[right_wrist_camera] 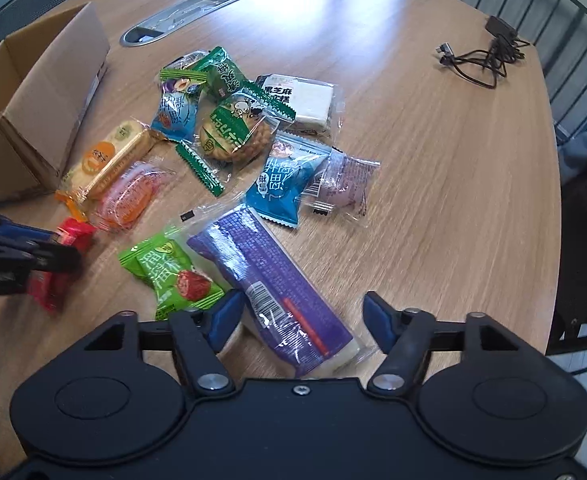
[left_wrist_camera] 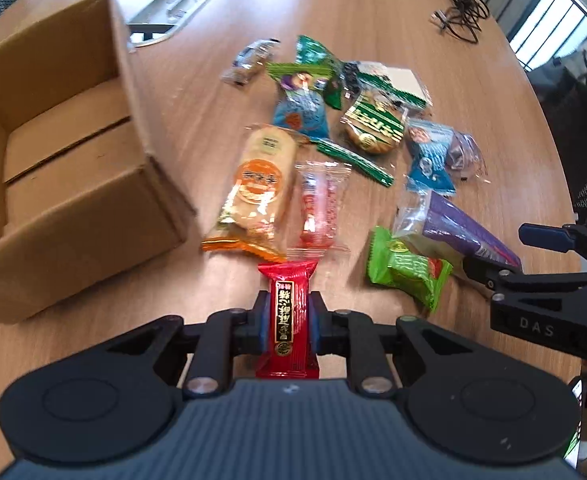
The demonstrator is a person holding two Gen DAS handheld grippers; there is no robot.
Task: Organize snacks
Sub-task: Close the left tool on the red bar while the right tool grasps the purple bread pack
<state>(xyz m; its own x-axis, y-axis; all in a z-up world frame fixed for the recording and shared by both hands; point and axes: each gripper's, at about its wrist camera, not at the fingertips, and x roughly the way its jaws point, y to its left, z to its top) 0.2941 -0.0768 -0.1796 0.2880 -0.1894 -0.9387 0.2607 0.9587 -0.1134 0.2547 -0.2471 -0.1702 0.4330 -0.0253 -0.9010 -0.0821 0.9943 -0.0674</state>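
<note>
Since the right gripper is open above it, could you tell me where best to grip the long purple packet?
Grip the purple packet across its narrow width near mid-length, coming from above: it lies flat and elongated between the open right gripper fingers, clear of the green packet.

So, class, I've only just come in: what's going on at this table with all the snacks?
A person holding a gripper in each hand is sorting snacks into a cardboard box, which looks empty inside. The left gripper is shut on a red snack packet, lifted near the box. The right gripper is open, its fingers either side of a purple packet lying on the wooden table. The other snacks, such as the green packet, lie loose in a pile beside the box.
</note>
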